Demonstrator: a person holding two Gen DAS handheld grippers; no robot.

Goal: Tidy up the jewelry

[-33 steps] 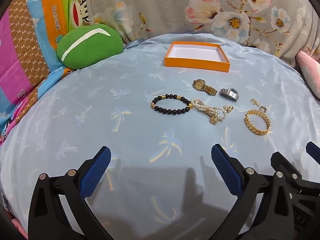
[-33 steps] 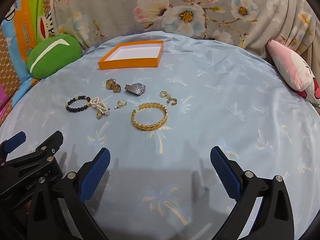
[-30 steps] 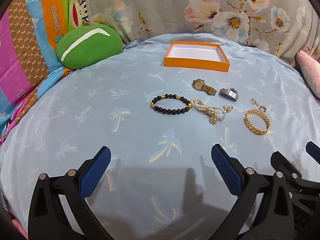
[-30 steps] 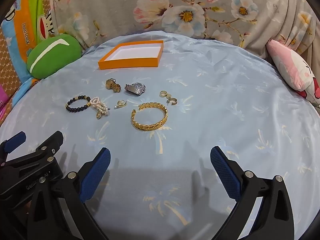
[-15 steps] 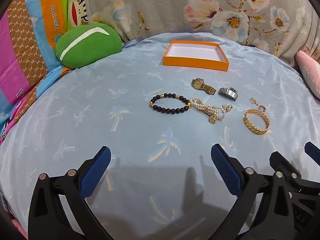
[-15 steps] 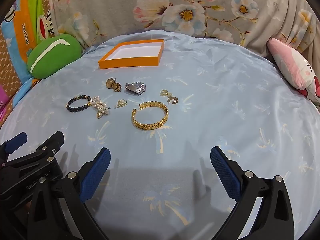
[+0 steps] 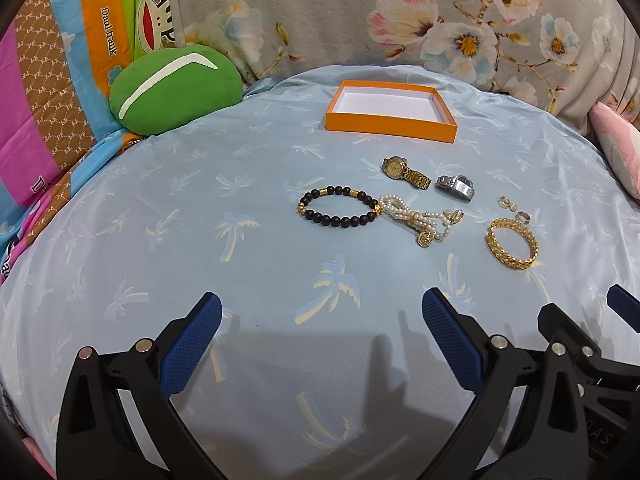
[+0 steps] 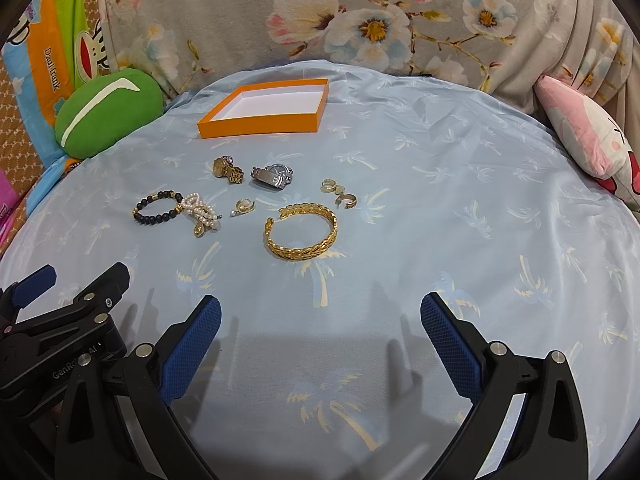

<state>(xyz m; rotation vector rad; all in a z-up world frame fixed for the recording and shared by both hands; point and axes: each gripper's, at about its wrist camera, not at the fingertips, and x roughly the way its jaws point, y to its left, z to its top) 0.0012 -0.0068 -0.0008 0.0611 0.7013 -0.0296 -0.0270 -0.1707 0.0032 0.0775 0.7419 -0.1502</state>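
Orange card forms the shallow box (image 8: 262, 120), empty and white inside, our landmark on the pale blue sheet (image 8: 440, 220). Just below it we see a gold watch (image 8: 227, 169) and a silver watch (image 8: 272, 176); lower still lie a black bead bracelet (image 7: 339, 211) touching a pearl strand (image 7: 416, 218), and — further right — a gold cuff (image 8: 301, 236). We hold both the left gripper (image 7: 318, 332) and right gripper (image 8: 320, 332) spread wide, empty, well short of the box.

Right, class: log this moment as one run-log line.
stage: before first pick | left gripper: open, empty | right gripper: open, empty | orange box: empty | gold bangle: on sheet, nearest right gripper
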